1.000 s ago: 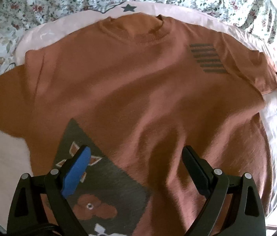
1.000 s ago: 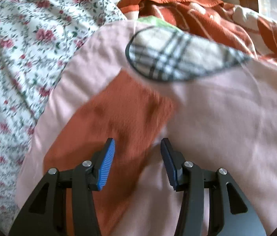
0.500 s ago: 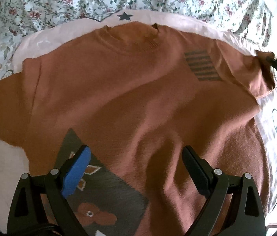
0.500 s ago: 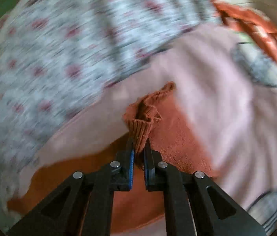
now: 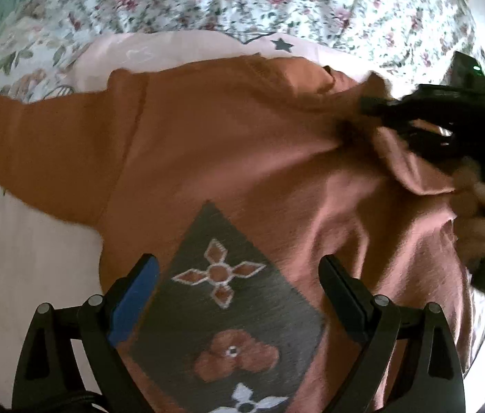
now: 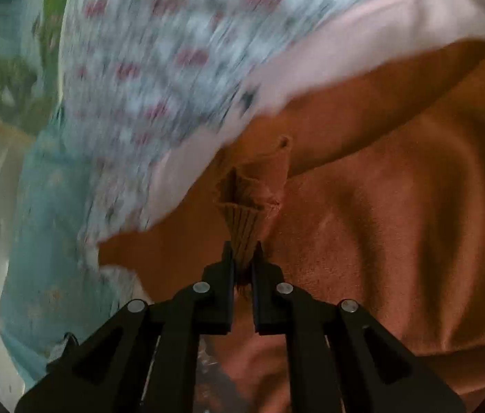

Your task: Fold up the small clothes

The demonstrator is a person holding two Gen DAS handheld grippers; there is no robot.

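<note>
a rust-orange sweater lies front-up, spread across the pink blanket on the bed — a dark diamond patch with flower motifs near its hem. one ribbed cuff is lifted, its sleeve drawn over the chest.

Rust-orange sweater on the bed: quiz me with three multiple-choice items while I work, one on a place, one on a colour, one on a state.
1. What lies directly under the rust-orange sweater?
A. a pink blanket
B. a wooden floor
C. a blue towel

2. What colour is the diamond patch on the sweater front?
A. yellow
B. dark grey
C. bright green

3. What is the right claw doing?
A. hanging open
B. shut on the ribbed cuff
C. shut on a sock

Answers: 1 A, the pink blanket shows around the sweater's edges. 2 B, dark grey with flower motifs. 3 B, the ribbed cuff is pinched between its fingers, while the left claw stands open.
</note>
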